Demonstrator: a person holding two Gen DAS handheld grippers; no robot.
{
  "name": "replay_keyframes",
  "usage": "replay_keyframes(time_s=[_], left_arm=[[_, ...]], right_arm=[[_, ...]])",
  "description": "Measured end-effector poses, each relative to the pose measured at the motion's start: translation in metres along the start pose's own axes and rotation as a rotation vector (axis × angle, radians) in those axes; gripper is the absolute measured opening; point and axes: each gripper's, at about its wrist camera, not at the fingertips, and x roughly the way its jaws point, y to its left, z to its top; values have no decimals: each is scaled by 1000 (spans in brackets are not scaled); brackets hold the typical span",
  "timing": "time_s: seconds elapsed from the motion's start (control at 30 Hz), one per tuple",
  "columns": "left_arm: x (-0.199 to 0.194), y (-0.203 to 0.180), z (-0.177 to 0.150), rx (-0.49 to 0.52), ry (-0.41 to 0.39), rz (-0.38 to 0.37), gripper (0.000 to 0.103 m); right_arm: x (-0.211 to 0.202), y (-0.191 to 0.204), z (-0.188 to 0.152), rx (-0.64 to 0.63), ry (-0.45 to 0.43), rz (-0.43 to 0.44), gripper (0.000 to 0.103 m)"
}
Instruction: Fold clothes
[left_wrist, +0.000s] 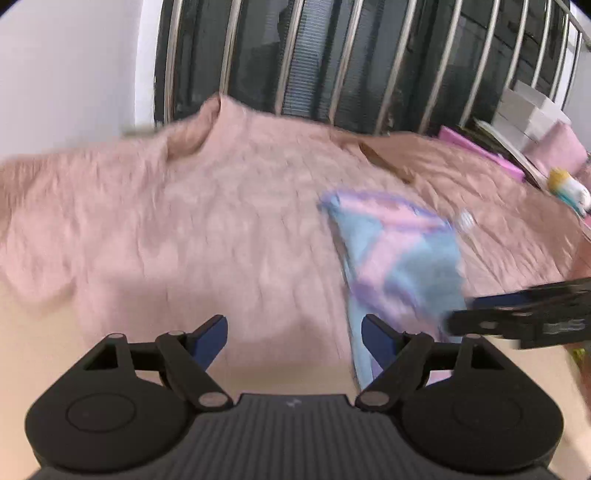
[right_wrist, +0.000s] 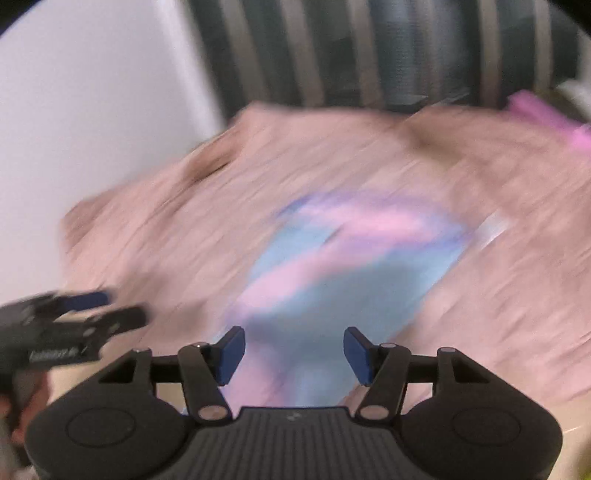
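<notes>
A pink quilted bedspread (left_wrist: 192, 221) is seen across the middle of the left wrist view, spread over a bed and wrinkled all over. On it, right of centre, a blue and pink garment (left_wrist: 399, 258) is laid, bunched at its upper end and running down toward the lower edge of the bed, where its lower end reaches the near side. The left tongs (left_wrist: 293, 339) are shown at the bottom centre with their blue pads held wide apart; nothing is gripped between them, and the garment's lower strip is seen just behind the right-hand pad. The right tongs (left_wrist: 458, 314) enter from the right edge of that view, blurred, just beside the garment's lower right side; contact cannot be told.

In the right wrist view everything is heavily smeared. The garment (right_wrist: 351, 266) fills the centre, and its blue part is seen in the gap between the pads of the right tongs (right_wrist: 293, 354), which stand apart and press on nothing. The left tongs (right_wrist: 107, 310) appear at the left edge, with a hand (right_wrist: 26, 402) partly visible below them.

Behind the bed a dark window with metal bars (left_wrist: 369, 66) is seen at the top, a white wall (left_wrist: 74, 55) at the upper left, and pink cushions and boxes (left_wrist: 524, 114) at the upper right.
</notes>
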Motion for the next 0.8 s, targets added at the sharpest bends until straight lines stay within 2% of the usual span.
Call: replay_keyframes(time_s=[0.03, 0.13, 0.2, 0.27, 0.4, 0.5, 0.57, 0.6, 0.7, 0.73, 0.77, 0.8], left_arm=[[-4, -2, -9, -5, 1, -16, 81], [-14, -12, -29, 1, 3, -27, 85], [-16, -15, -34, 4, 5, -8, 85], [-17, -21, -36, 2, 14, 6, 85], [-27, -33, -46, 26, -7, -5, 85], [-27, -51, -46, 71, -26, -53, 85], [-23, -60, -46, 82, -33, -81, 83], [-19, -60, -45, 74, -38, -61, 81], [-8, -59, -41, 49, -51, 1, 74], [-5, -59, -40, 41, -56, 21, 69], [-1, -58, -38, 32, -57, 47, 59], [3, -53, -34, 17, -45, 88, 55]], right_arm=[[8, 5, -7, -12, 2, 10, 50], [34, 10, -8, 20, -18, -79, 48], [49, 6, -5, 48, 5, -105, 32], [51, 6, -5, 42, -10, -128, 6], [-4, -19, -14, 160, -165, -125, 6], [-27, -53, -28, 268, -176, -185, 17], [-35, -64, -40, 307, -155, -247, 56], [-41, -65, -48, 320, -149, -242, 57], [-64, -41, -80, 235, -201, -79, 57], [-67, -29, -89, 179, -202, -28, 56], [-68, -16, -97, 120, -185, 4, 56], [-65, -5, -104, 80, -166, 16, 55]])
